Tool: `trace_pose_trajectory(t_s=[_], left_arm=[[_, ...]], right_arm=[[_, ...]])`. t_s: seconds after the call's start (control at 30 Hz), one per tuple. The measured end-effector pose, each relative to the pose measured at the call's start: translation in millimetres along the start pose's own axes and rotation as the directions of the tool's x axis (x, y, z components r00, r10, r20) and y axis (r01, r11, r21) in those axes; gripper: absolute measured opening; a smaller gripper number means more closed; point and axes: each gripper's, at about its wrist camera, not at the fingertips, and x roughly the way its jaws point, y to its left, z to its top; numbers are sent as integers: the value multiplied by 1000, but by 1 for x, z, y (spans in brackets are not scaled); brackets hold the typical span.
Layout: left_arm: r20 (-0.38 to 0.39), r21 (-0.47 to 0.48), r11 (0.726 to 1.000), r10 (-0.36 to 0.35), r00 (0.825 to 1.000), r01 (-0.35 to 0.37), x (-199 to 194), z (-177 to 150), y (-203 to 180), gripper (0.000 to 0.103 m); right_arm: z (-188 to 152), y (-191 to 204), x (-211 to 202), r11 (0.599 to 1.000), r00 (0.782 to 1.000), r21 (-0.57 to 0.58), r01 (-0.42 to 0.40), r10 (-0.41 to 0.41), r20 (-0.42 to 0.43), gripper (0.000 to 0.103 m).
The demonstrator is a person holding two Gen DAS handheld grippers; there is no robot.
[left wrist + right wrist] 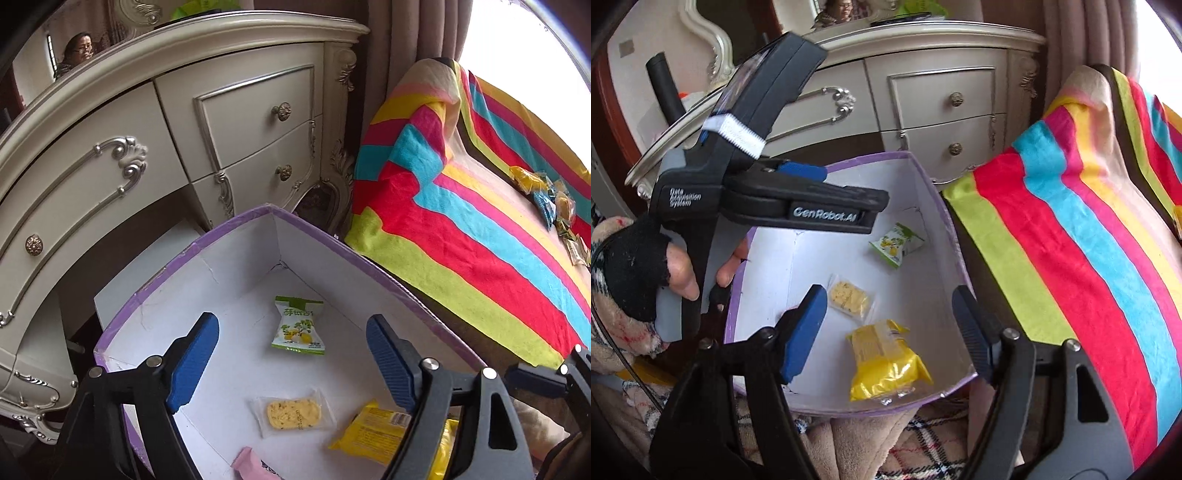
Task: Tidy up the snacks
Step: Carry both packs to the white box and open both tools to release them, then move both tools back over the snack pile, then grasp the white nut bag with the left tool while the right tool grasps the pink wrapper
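A white box with a purple rim [236, 229] [934, 192] holds snacks: a green-white packet [300, 325] [897, 244], a clear-wrapped yellow biscuit [292, 411] [849, 295], a yellow packet [373, 430] [886, 363] and a pink packet [248, 466]. My left gripper [291, 363] hovers over the box, open and empty; it also shows in the right wrist view [816, 184]. My right gripper [890, 332] is open and empty above the box's near side. More wrapped snacks [550, 205] lie on the striped cloth at the far right.
A cream dresser with drawers [236, 122] [942, 110] stands behind the box. A bright striped cloth [461, 229] [1089, 240] covers the surface to the right. A plaid blanket [916, 446] lies under the box's near edge.
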Motion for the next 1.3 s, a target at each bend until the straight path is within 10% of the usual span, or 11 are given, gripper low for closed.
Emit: trace_pose_trajectory(t_s=[0.23, 0.4, 0.8, 1.03, 1.3], left_arm=[[-27, 97, 984, -147, 989, 149, 8, 3, -77, 83], [-97, 177, 930, -309, 946, 322, 18, 0, -165, 83], [-202, 456, 712, -502, 841, 534, 17, -12, -366, 83], [-225, 520, 654, -515, 827, 549, 37, 3, -435, 83], [-252, 466, 651, -550, 796, 598, 59, 30, -483, 83]], right_arm=[[-27, -91, -49, 951, 983, 269, 149, -173, 68, 73], [-70, -159, -99, 849, 931, 429, 310, -363, 45, 74], [-195, -318, -227, 479, 720, 646, 594, -675, -161, 76], [-201, -409, -255, 434, 601, 490, 756, -758, -254, 77], [-196, -483, -237, 550, 700, 471, 690, -672, -243, 78]])
